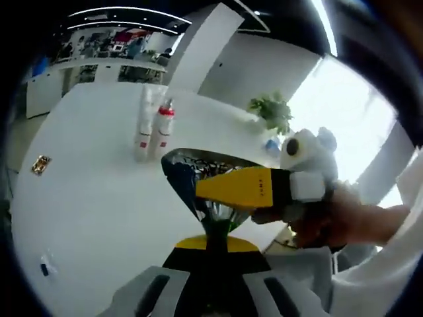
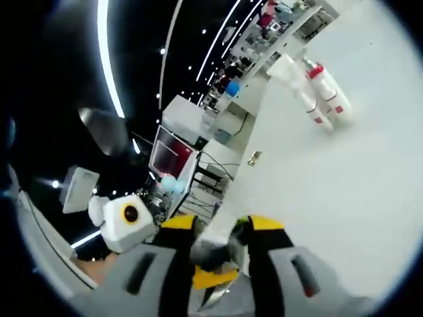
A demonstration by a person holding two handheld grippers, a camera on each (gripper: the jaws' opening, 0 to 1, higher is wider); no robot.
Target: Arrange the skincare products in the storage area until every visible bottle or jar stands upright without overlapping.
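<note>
We see two bottles (image 1: 153, 129) standing upright, side by side, far across the white table (image 1: 86, 211); both grippers are well apart from them; left gripper (image 1: 208, 231) seems nearly closed, right gripper (image 2: 215, 254) grips something we cannot identify.

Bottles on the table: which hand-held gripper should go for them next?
Left, probably. The bottles sit straight ahead of the left hand-held gripper; from the right hand-held gripper they are off to the side, and a dark pouch sits between its jaws.
</note>
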